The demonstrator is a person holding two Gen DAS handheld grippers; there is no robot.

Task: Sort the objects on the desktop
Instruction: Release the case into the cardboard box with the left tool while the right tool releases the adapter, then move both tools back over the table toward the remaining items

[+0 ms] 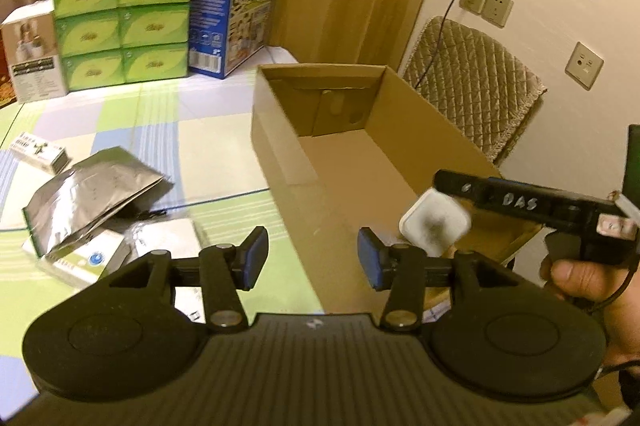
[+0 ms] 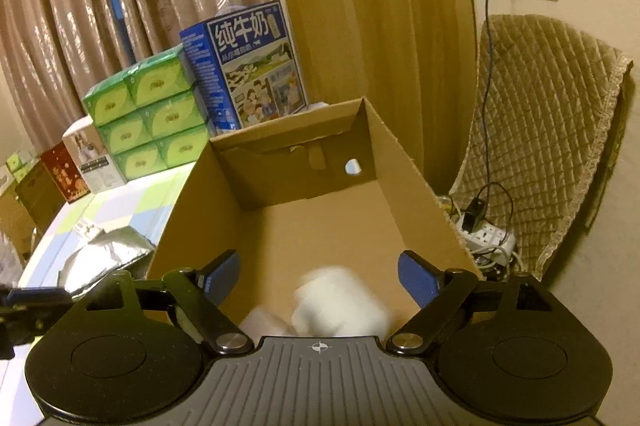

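Note:
An open cardboard box (image 1: 280,162) (image 2: 188,218) stands on the checked tablecloth. In the right wrist view my right gripper (image 2: 320,276) is open over the box's near end. A blurred white square object (image 2: 340,302) sits loose below and between its blue pads, touching neither. The left wrist view shows that white object (image 1: 434,224) just under the right gripper (image 1: 452,186), which a hand holds over the box. My left gripper (image 1: 312,258) is open with nothing in it, near the box's left wall. A second blurred white shape (image 2: 264,322) lies low in the box.
A silver foil pouch (image 1: 92,194) and small white boxes (image 1: 40,154) lie left of the box. Green tissue packs (image 1: 124,22) and a blue milk carton (image 1: 232,6) stand at the back. A quilted chair (image 2: 552,146) and a power strip (image 2: 484,238) are to the right.

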